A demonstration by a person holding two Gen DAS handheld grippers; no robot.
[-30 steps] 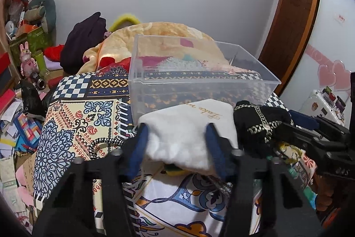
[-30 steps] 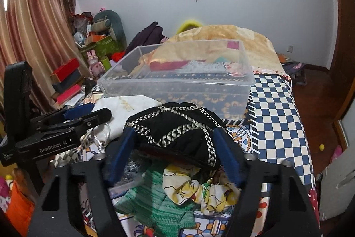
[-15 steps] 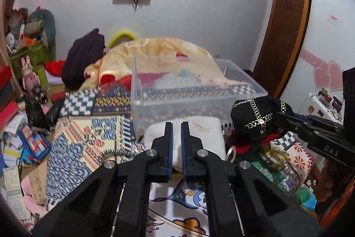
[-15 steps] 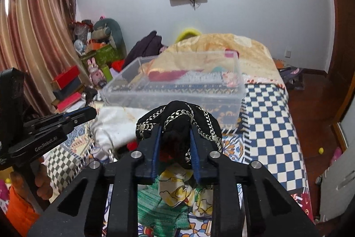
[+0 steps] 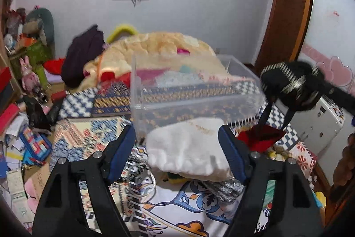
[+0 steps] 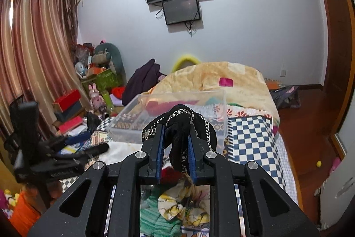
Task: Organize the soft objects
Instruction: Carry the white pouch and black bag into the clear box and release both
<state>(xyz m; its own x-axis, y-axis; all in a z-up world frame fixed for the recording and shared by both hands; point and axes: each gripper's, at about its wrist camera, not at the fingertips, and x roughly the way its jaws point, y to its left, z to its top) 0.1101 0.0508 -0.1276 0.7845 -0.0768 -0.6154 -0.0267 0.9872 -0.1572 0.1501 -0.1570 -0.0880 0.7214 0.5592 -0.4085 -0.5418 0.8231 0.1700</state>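
Observation:
A clear plastic bin (image 5: 195,90) stands on the patterned bedspread (image 5: 88,132), also in the right wrist view (image 6: 177,117). A white fluffy pouch (image 5: 188,148) lies just in front of the bin. My left gripper (image 5: 177,137) is open, its blue pads on either side of the pouch, not touching it. My right gripper (image 6: 175,137) is shut on a black item with silver chain trim (image 6: 179,123) and holds it lifted above the pile; it shows at the right in the left wrist view (image 5: 290,86).
A pile of soft things lies below the right gripper: a red cloth (image 5: 261,137), a green knit (image 6: 159,221), a yellow floral fabric (image 6: 184,203). A beige quilt (image 6: 217,77) sits behind the bin. Clutter fills the floor at left (image 5: 22,137).
My left gripper has opened from shut and now straddles the white pouch. My right gripper has lifted the black item higher, off the pile.

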